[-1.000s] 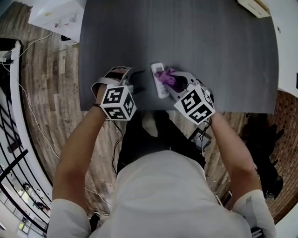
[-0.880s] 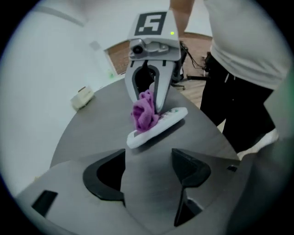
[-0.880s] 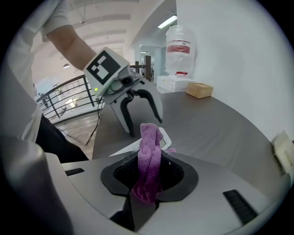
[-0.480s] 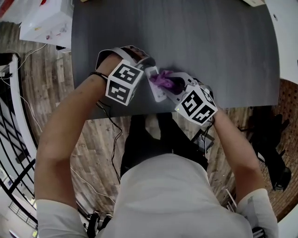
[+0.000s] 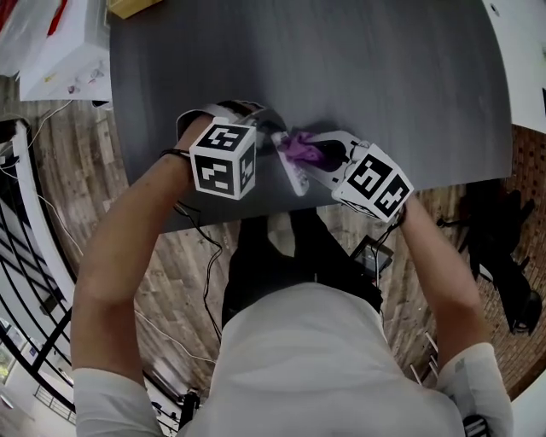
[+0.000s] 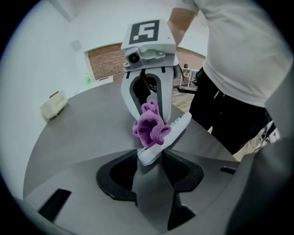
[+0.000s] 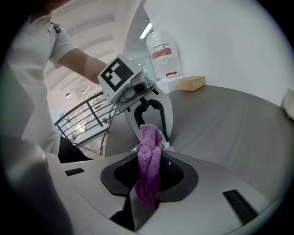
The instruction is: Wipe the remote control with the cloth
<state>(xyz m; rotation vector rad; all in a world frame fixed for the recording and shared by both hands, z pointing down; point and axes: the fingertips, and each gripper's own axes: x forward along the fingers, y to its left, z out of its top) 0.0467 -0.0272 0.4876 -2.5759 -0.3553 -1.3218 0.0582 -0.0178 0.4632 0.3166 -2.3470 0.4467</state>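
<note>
Pinching a bunched purple terry cloth [image 7: 148, 160] tight in the right gripper [image 7: 147, 176] and pressing it on the long white plastic remote control [image 5: 296, 177], at 6 o'clock of the dark grey table [image 5: 384, 68]. Closing the left gripper [image 6: 149, 166] on the remote's end, pads seemingly touching. Wiping apparently begun; most strokes probably left. Yellowish block [image 5: 136, 7] at 11 o'clock, well apart; nothing blocking.

cloth [image 5: 299, 147] on remote control [image 5: 296, 180], near table [image 5: 384, 77] edge (front side)
</note>
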